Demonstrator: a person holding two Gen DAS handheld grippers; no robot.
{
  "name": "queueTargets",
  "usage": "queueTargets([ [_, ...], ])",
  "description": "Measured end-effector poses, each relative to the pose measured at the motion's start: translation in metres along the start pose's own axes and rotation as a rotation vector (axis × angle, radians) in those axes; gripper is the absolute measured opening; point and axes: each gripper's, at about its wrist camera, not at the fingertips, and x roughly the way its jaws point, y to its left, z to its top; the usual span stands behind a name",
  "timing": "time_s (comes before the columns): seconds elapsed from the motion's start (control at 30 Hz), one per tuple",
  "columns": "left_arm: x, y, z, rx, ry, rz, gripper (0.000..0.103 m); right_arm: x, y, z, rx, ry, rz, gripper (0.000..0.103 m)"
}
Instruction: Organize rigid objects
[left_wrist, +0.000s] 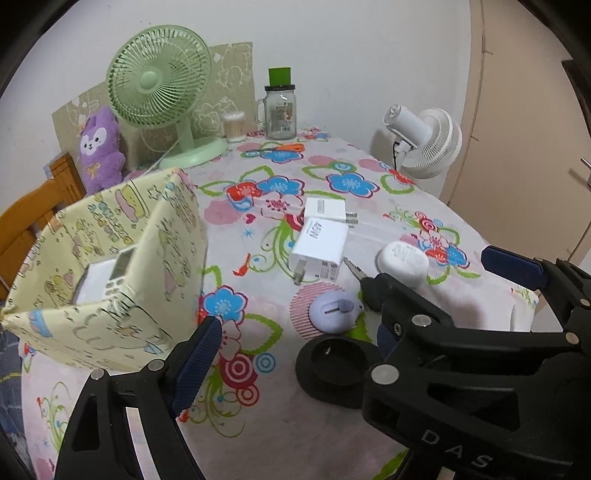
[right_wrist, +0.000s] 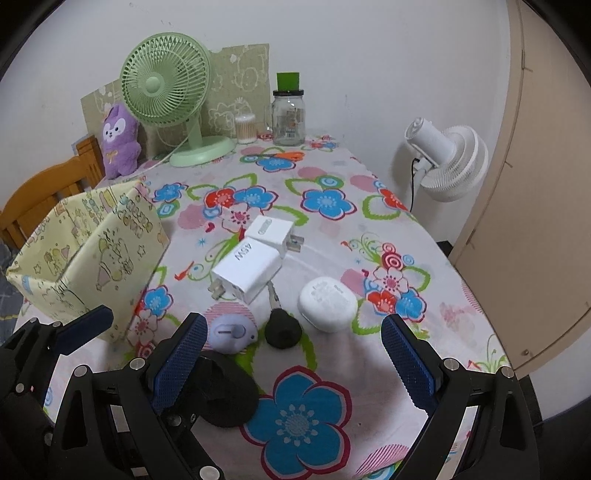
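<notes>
Just ahead of the right tool (right_wrist: 291, 363), released and empty, lay a white case (right_wrist: 328, 304) and two chargers (right_wrist: 248, 271). Beside it, the left tool (left_wrist: 354, 291) was released too, the box (left_wrist: 107, 266) on its left.

A green fan (right_wrist: 166, 85) stands at the far end of the flowered surface (right_wrist: 332, 369), with a purple plush toy (right_wrist: 120, 142) to its left and a cotton swab tub (right_wrist: 245, 128) and glass jar (right_wrist: 289, 116) to its right. A white fan (right_wrist: 448, 160) stands off the right edge.
</notes>
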Motion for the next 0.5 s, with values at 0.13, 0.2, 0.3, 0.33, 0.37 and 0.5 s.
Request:
queueTargets([
  [0.13,0.009,-0.001,-0.007,0.01,0.01,0.001,0.088,0.009,-0.002,-0.009,-0.001,-0.001,0.005,0.097],
  [0.2,0.014,-0.002,-0.011,0.019,0.016,0.006,0.088,0.013,-0.003,-0.013,-0.002,0.004,0.012,0.096],
  [0.3,0.019,-0.004,-0.015,0.021,0.033,0.003,0.088,0.022,-0.006,-0.02,0.004,0.026,0.028,0.096],
  [0.33,0.02,-0.004,-0.016,0.02,0.034,0.001,0.088,0.022,-0.006,-0.02,0.004,0.026,0.028,0.096],
  [0.37,0.021,-0.005,-0.018,0.02,0.033,-0.004,0.088,0.024,-0.006,-0.022,0.006,0.03,0.032,0.095],
  [0.5,0.027,-0.008,-0.023,0.028,0.05,-0.013,0.088,0.029,-0.01,-0.027,0.006,0.038,0.035,0.094],
])
